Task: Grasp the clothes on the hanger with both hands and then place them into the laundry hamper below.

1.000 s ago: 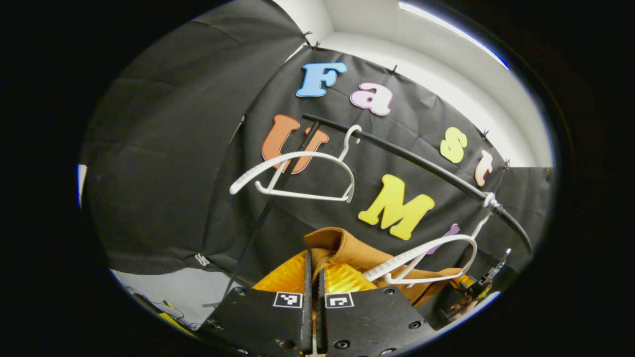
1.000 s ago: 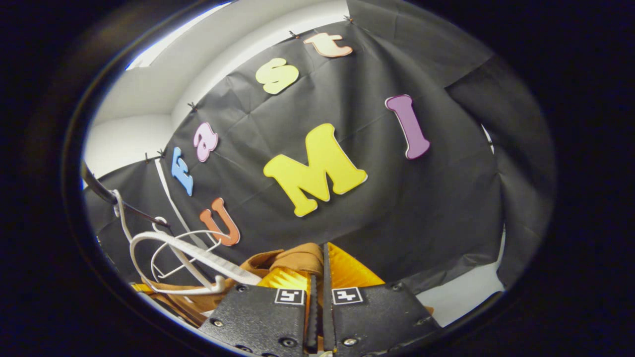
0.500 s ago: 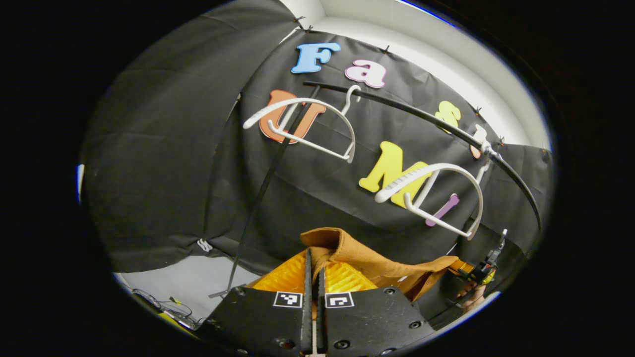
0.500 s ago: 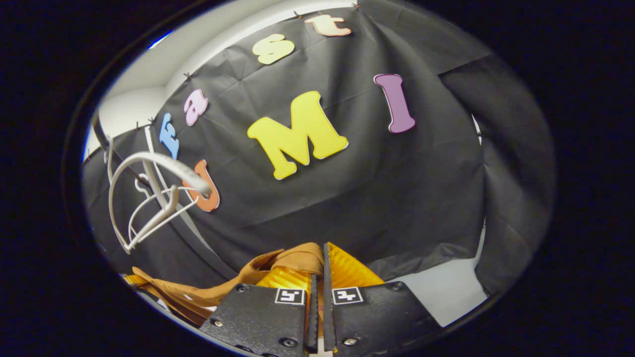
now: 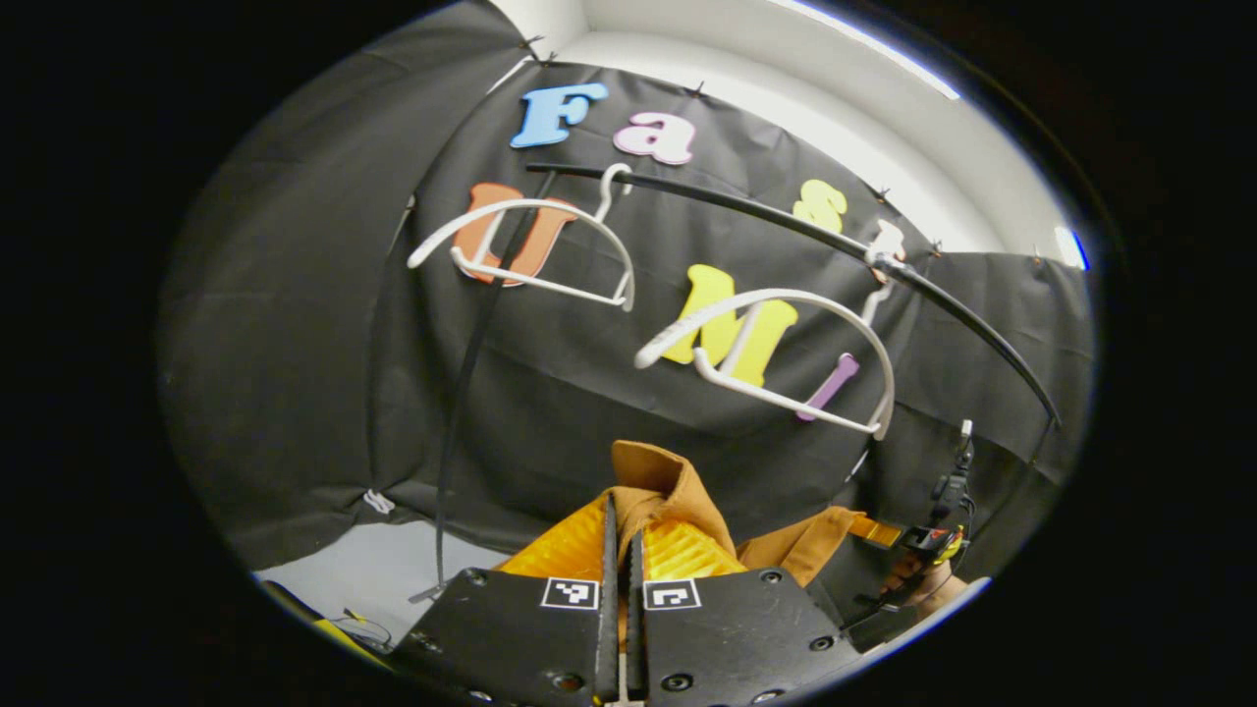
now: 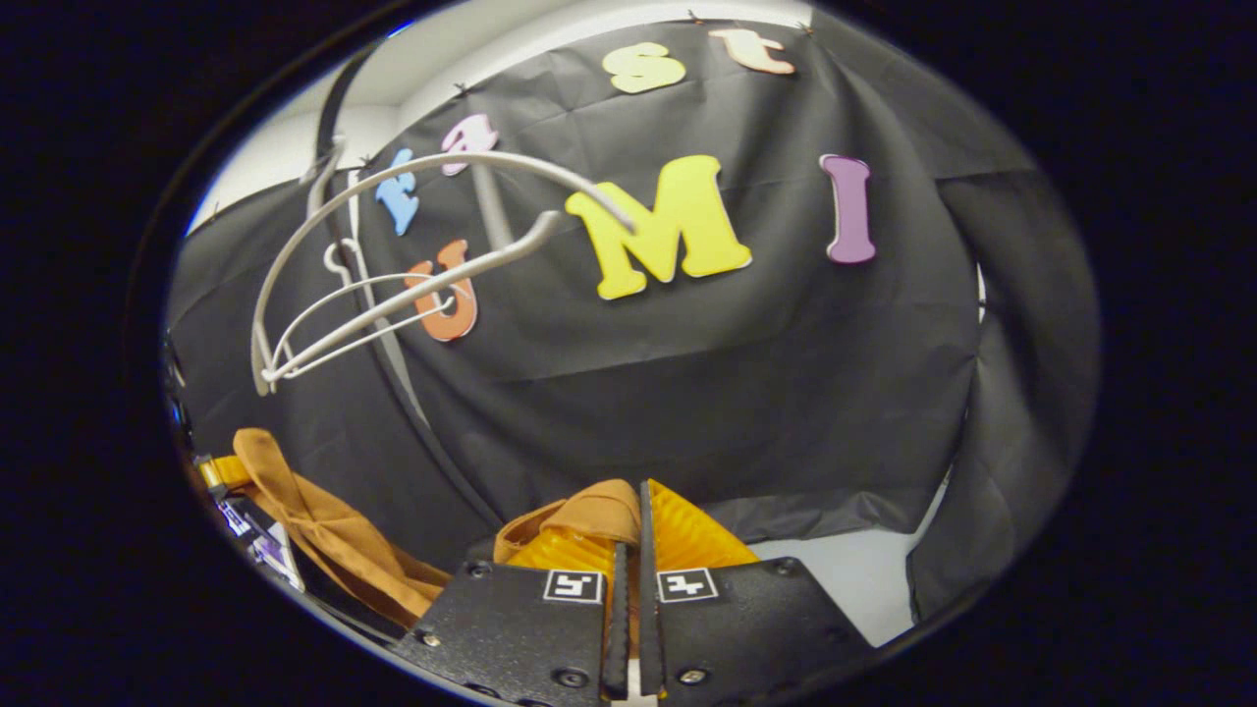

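A brown garment (image 5: 678, 486) hangs off the hanger and is held at both ends. My left gripper (image 5: 618, 511) is shut on one edge of it. In the right gripper view the same brown garment (image 6: 579, 516) is pinched by my right gripper (image 6: 633, 501), and its other end (image 6: 295, 501) trails to the lower left. Two bare white hangers (image 5: 776, 339) (image 5: 530, 245) hang on the black rail (image 5: 786, 231) above the cloth. The nearer white hanger (image 6: 393, 265) sits at the upper left of the right gripper view. The other gripper with a hand (image 5: 928, 550) appears at the lower right of the left gripper view.
A thin black pole (image 5: 462, 393) of the rack runs down to the pale floor (image 5: 373, 570). Black cloth walls close the booth on all sides, with a white wall (image 5: 786, 69) above. Cables (image 5: 344, 619) lie on the floor at the lower left.
The garment has come off the nearer hanger, which now swings bare above it. Both grippers have moved down and back with the cloth, and the hangers sit higher in both views.
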